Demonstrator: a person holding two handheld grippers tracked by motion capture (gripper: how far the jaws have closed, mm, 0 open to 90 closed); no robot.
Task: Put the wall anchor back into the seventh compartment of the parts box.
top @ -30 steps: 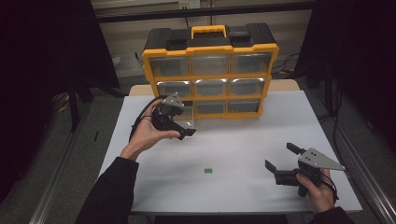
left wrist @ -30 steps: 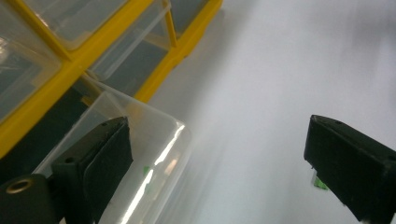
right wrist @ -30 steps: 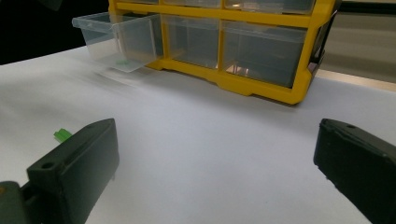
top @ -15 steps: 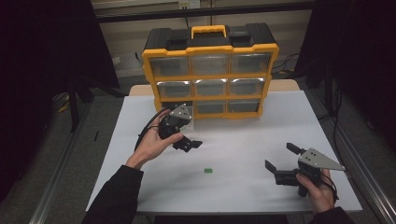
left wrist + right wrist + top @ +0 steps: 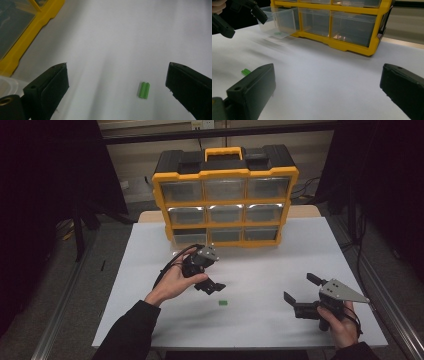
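A small green ribbed piece (image 5: 223, 303) lies on the white table (image 5: 280, 265), near the front middle. My left gripper (image 5: 209, 280) hovers just up-left of it, tilted down, open and empty. In the left gripper view the green piece (image 5: 144, 90) sits low between the wide-apart jaws, nearer the right one. My right gripper (image 5: 298, 286) rests open and empty at the front right. From the right gripper view, the green piece (image 5: 245, 72) peeks past the left jaw and the left gripper (image 5: 239, 16) shows top left.
A yellow drawer organizer (image 5: 225, 195) with clear drawers stands at the table's back. Its bottom-left drawer (image 5: 278, 22) is pulled out, with something green on its floor. The organizer's yellow base (image 5: 15, 55) is close on the left gripper's left.
My left gripper has moved away from the organizer's open drawer, toward the front and right, coming down near the green piece. The right gripper has stayed put.
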